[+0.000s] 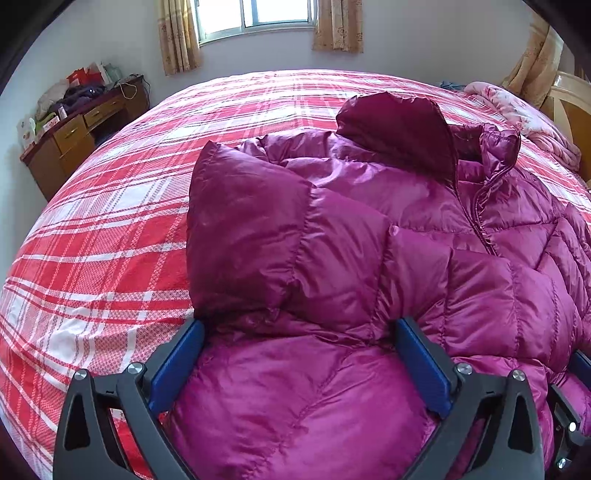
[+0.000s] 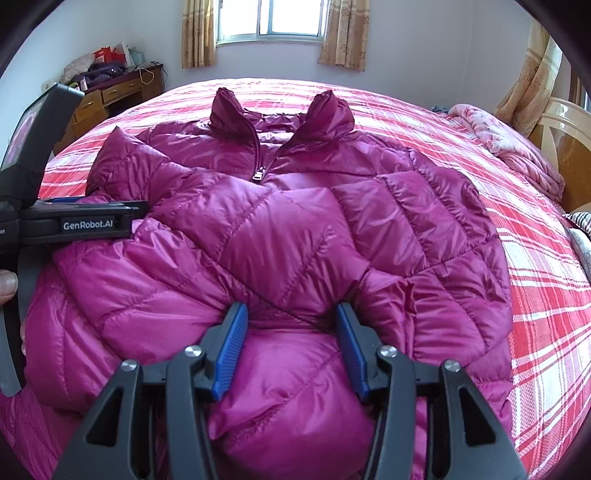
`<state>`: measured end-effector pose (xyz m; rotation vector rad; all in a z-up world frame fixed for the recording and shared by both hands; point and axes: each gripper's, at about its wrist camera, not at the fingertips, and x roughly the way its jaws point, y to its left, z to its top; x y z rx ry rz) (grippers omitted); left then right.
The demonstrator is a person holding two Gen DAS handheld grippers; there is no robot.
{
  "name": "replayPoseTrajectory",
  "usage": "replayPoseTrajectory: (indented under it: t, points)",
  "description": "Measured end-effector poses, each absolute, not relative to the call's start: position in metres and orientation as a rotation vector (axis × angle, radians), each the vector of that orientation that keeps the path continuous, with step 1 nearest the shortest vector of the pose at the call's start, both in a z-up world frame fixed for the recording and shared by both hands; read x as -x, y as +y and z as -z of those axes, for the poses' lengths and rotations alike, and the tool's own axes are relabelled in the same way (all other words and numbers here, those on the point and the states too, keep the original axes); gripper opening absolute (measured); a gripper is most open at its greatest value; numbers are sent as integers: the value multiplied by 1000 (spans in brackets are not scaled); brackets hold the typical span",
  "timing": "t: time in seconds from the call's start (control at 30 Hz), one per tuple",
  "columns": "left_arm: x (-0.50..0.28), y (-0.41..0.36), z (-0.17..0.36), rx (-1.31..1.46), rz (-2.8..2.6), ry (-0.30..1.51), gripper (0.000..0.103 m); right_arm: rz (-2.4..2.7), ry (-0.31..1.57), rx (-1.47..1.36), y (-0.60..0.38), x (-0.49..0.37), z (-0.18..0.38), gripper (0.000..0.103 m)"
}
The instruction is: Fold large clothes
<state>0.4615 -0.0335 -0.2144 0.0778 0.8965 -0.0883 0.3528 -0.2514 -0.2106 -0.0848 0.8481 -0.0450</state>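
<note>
Bed: a red-and-white plaid bedspread (image 2: 535, 295) covered the mattress.
Bedding: a crumpled pink floral quilt (image 2: 517, 151) lay at its right edge, beside a cream wooden headboard (image 2: 561, 118).
Wall: beige patterned curtains (image 2: 343, 33) flanked a bright window (image 2: 269, 18).
Corner: a cluttered brown wooden desk (image 1: 74, 133) stood left.

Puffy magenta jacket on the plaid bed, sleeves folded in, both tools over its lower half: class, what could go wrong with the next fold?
1. The jacket is slick and puffy; fabric bulges between the open fingers of the right tool and left tool, so a grip may slip.
2. The folded sleeve lies loose on top and may slide off.
3. The upright collar could crumple inside the fold.
</note>
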Motion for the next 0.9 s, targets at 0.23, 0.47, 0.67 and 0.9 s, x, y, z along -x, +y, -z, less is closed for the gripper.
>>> replayPoseTrajectory:
  t: [0.23, 0.47, 0.67, 0.9]
  points:
    - [-462, -32, 215, -70, 92, 898, 102, 44, 850, 84, -251, -353, 211, 52]
    - [-462, -31, 215, -64, 95, 900, 102, 34, 860, 83, -251, -354, 210, 53]
    - [-462, -28, 214, -50, 102, 908, 102, 2, 875, 92, -254, -354, 206, 55]
    - [-454, -15, 200, -71, 123, 916, 102, -152, 943, 122, -262, -352, 189, 79]
